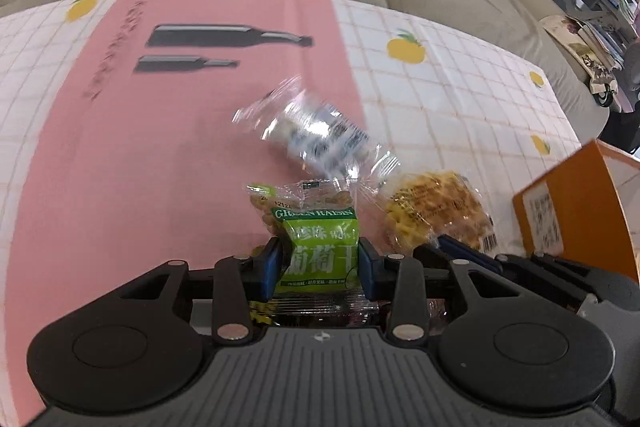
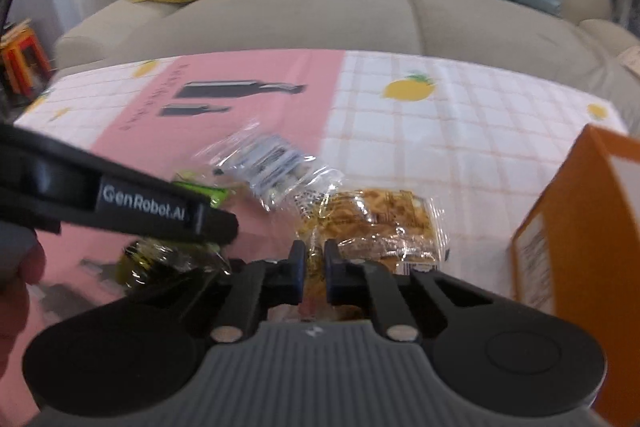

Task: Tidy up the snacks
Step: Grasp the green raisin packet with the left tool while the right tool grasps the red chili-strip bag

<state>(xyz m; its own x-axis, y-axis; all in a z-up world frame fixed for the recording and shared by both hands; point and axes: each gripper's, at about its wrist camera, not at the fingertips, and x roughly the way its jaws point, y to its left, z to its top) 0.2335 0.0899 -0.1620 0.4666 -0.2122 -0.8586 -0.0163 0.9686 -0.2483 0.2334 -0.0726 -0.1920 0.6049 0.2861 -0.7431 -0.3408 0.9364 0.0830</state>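
My left gripper (image 1: 320, 263) is shut on a green raisin packet (image 1: 320, 251), holding it between its blue pads. My right gripper (image 2: 314, 267) is shut on the edge of a clear packet of yellow-brown snack (image 2: 384, 223), which also shows in the left wrist view (image 1: 436, 211). A clear packet with blue-white print (image 1: 320, 135) lies on the tablecloth behind them; it also shows in the right wrist view (image 2: 272, 167). The left gripper's body (image 2: 120, 199) crosses the right wrist view, covering most of the green packet (image 2: 208, 193).
An orange cardboard box (image 1: 580, 211) stands at the right, also in the right wrist view (image 2: 580, 239). A dark wrapped snack (image 2: 160, 259) lies under the left gripper. The pink and checked tablecloth (image 1: 120, 147) covers the table. A beige sofa (image 2: 320, 15) is behind.
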